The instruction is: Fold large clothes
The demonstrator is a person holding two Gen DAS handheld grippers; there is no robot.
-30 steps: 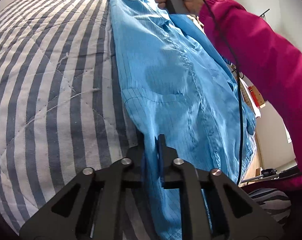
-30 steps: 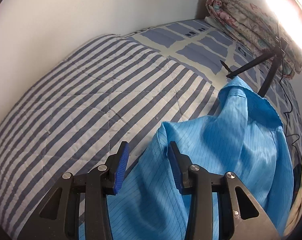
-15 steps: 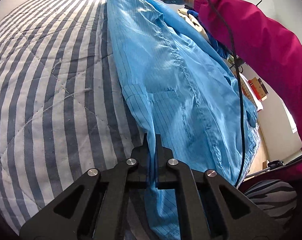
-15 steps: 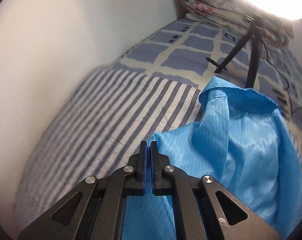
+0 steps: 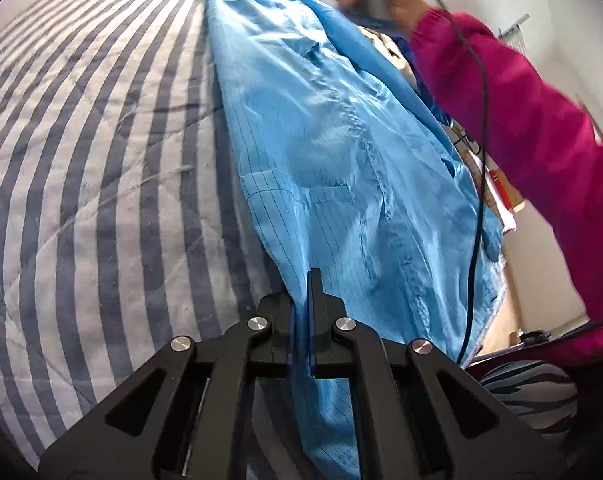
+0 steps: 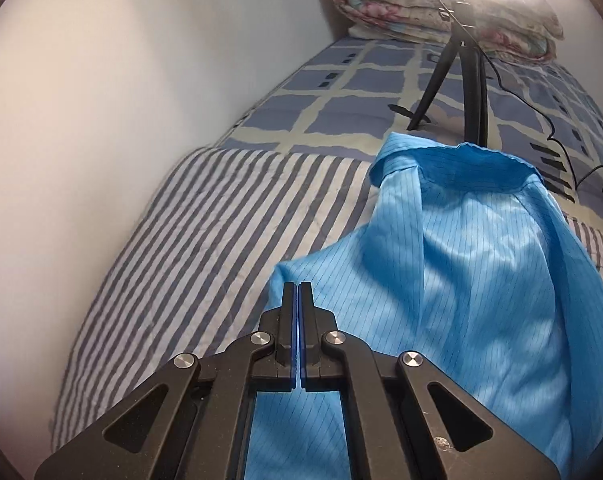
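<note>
Both grippers are pinched onto the thin, slippery-looking bright blue pinstriped coat, stretched between them above the grey-and-white striped quilt. The left gripper clamps one fabric edge, the right gripper another. Biggest risk, I'd guess — the fabric sliding out of a shallow pinch. The black tripod just past the collar could also get snagged.
</note>
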